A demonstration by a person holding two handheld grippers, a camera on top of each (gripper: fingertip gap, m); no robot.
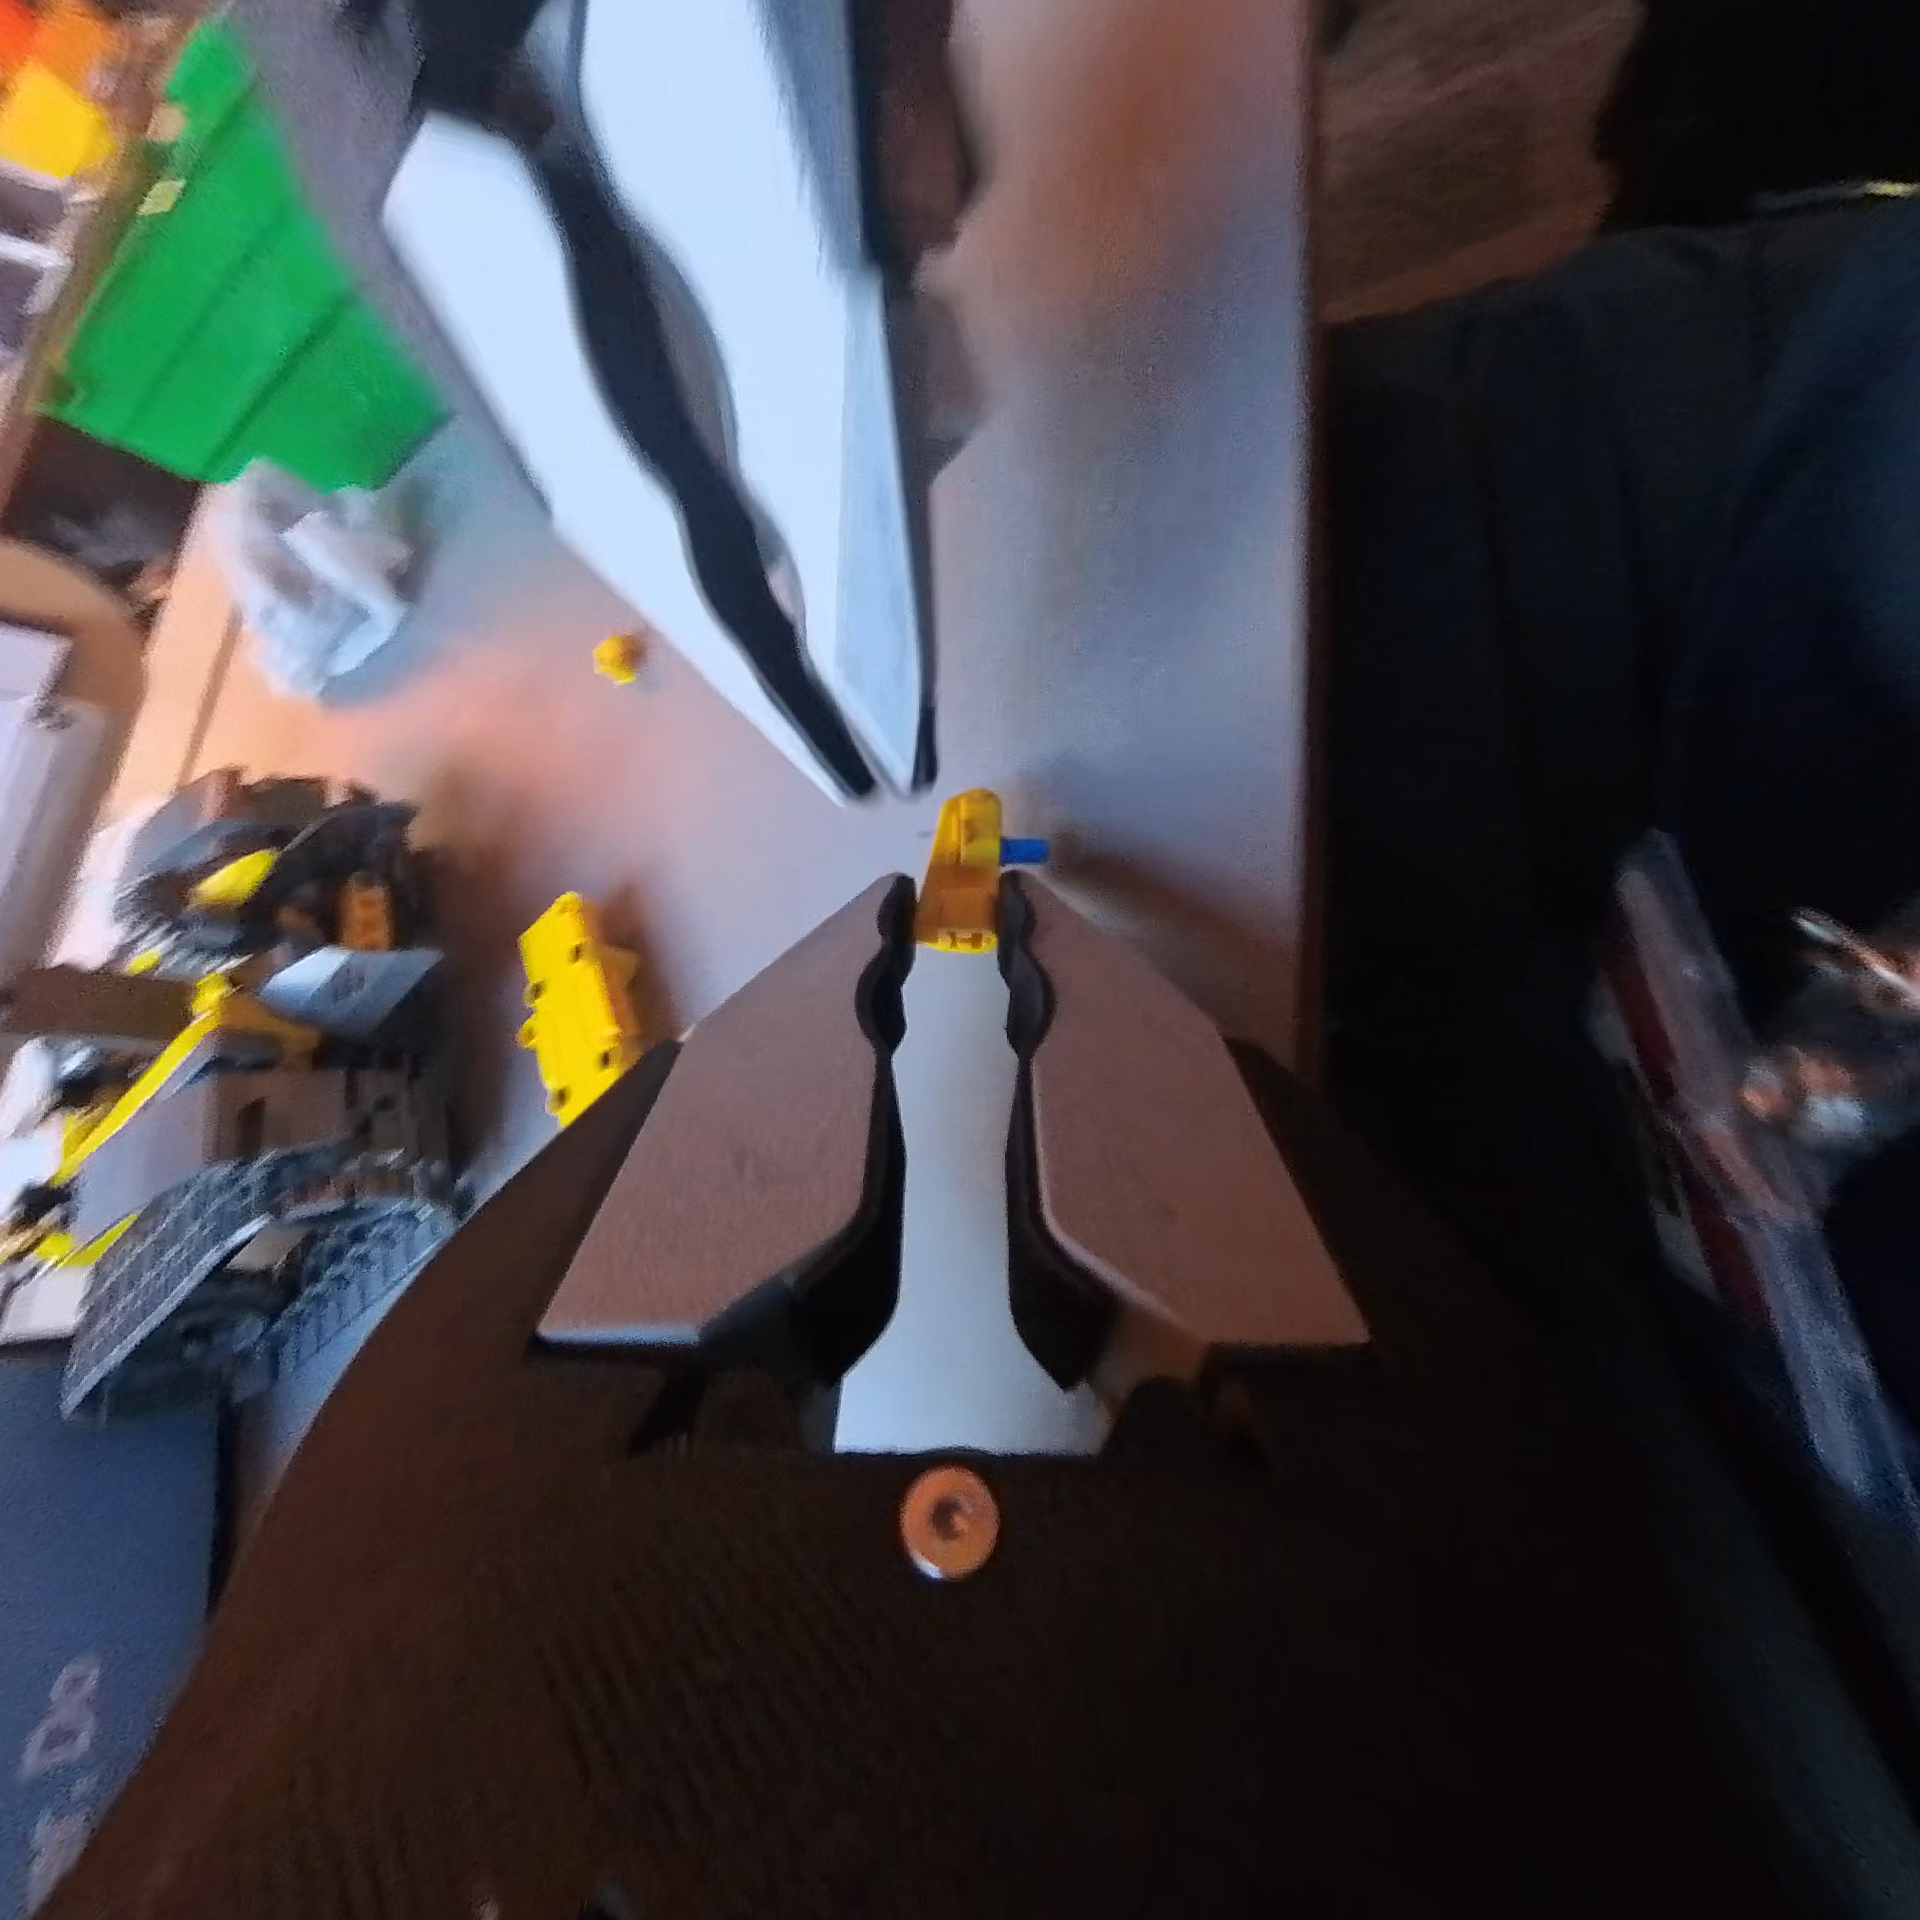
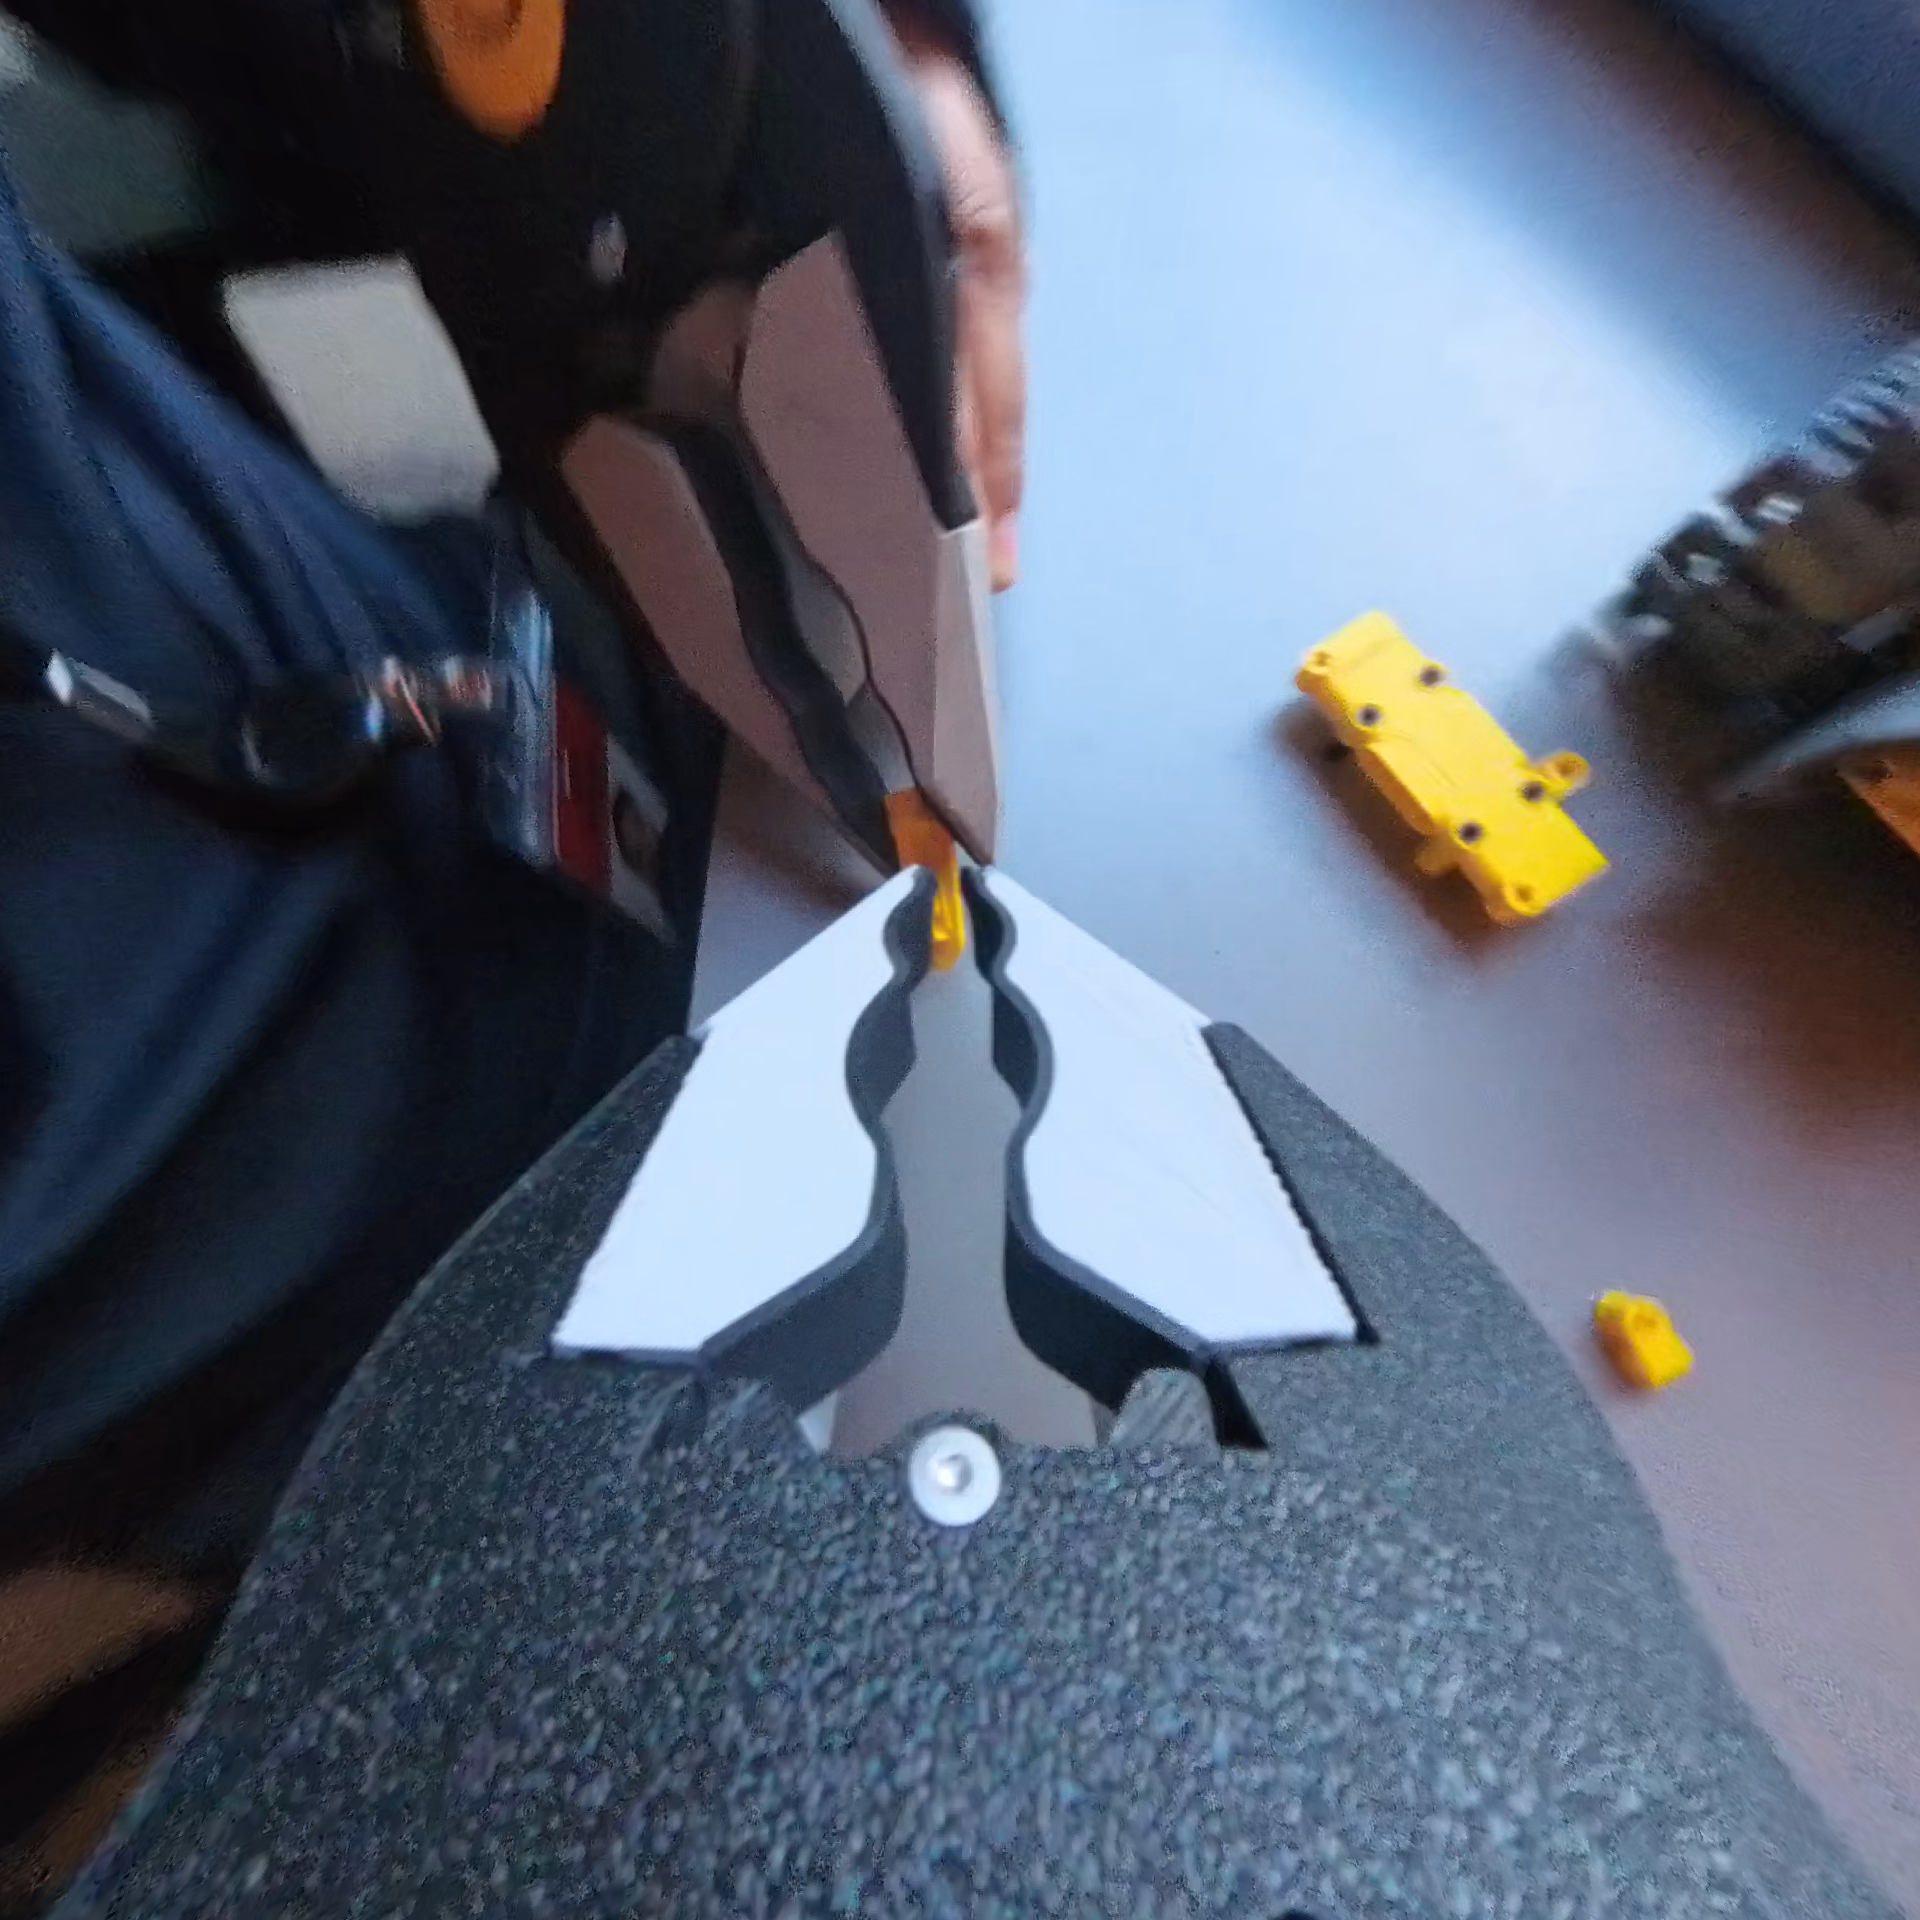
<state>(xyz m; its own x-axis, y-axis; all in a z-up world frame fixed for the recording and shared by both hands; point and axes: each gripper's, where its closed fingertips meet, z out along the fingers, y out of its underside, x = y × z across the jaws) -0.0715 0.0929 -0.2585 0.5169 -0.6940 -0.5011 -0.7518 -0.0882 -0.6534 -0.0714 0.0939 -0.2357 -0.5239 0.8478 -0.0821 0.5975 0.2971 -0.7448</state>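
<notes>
Brown worktop, glossy, yellow block lying loose. Left gripper clamps small yellow piece; right gripper pinches same piece, tip-to-tip.

We see a small yellow plastic building piece pinched between the tips of our left tool, with a short blue peg jutting from its side. Our right tool meets the same piece at its narrowed tips, above the brown worktop.
</notes>
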